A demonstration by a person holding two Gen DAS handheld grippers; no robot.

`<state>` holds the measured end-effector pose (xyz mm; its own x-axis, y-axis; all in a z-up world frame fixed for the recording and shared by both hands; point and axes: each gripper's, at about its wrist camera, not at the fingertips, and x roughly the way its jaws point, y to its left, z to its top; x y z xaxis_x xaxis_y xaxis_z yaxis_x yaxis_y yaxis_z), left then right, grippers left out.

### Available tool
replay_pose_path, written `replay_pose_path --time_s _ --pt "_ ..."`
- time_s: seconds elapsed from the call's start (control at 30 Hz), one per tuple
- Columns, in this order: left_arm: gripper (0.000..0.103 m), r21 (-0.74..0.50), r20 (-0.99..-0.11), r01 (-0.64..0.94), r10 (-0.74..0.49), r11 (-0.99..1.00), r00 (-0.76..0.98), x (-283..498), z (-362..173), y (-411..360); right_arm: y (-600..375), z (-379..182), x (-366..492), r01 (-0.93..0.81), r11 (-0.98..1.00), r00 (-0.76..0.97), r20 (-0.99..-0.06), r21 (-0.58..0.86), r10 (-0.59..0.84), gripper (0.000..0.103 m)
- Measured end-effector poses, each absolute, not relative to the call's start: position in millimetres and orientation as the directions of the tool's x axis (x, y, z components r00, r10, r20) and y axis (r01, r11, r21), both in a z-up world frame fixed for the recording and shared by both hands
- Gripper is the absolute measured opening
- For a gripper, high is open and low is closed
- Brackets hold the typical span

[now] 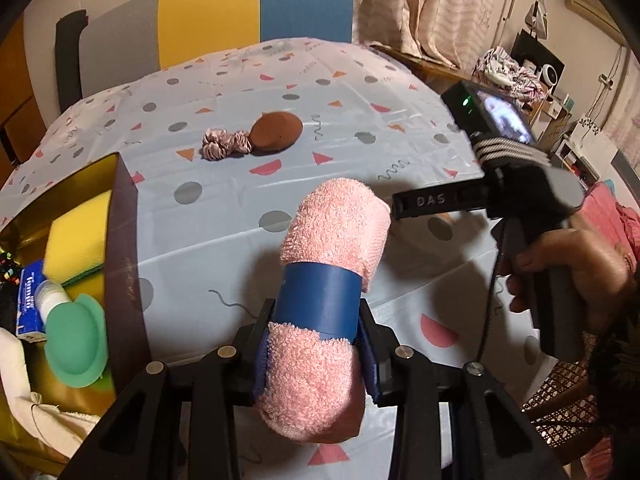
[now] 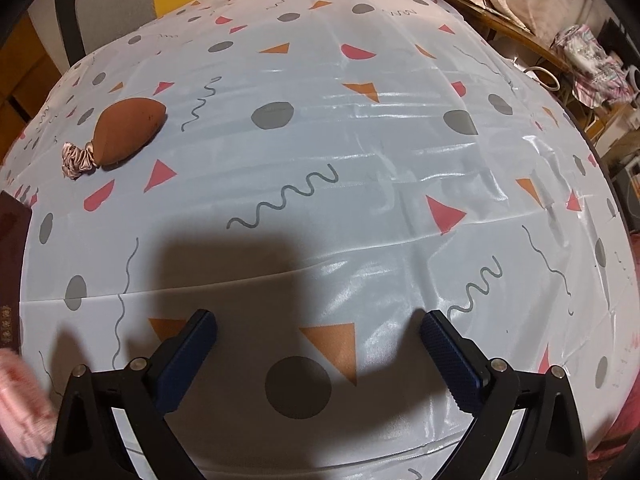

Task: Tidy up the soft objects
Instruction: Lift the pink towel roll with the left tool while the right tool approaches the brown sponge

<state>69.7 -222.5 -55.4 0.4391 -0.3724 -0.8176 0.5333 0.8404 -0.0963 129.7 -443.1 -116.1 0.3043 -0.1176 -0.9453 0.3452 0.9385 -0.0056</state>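
My left gripper [image 1: 316, 344] is shut on a rolled pink towel [image 1: 332, 240] with a blue paper band [image 1: 320, 300], held above the patterned tablecloth [image 1: 360, 112]. The towel's edge also shows as a pink blur [image 2: 20, 408] at the lower left of the right wrist view. My right gripper [image 2: 318, 344] stands open over the cloth with nothing between its blue pads [image 2: 188, 356]. From the left wrist view that right gripper [image 1: 400, 208] is seen to the right, held by a hand [image 1: 572, 272]. A brown sponge puff [image 1: 276, 130] [image 2: 128, 130] and a pink scrunchie [image 1: 224, 144] [image 2: 78, 160] lie together farther back.
A dark box with gold lining [image 1: 128, 264] stands at the left, holding a yellow sponge [image 1: 76, 248], a green silicone piece [image 1: 78, 344], a white tube and a blue packet. A chair with grey, yellow and blue panels [image 1: 216, 20] is behind the table. Clutter fills the right background.
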Motion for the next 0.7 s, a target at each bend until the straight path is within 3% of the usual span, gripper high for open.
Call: replay_pose_path --time_s 0.7 --pt "0.037 -0.164 -0.76 0.485 -0.424 0.859 0.492 51 -19 -177 -428 -119 124 0.34 0.94 0.347 -0.926 -0.021 -0.146 0.103"
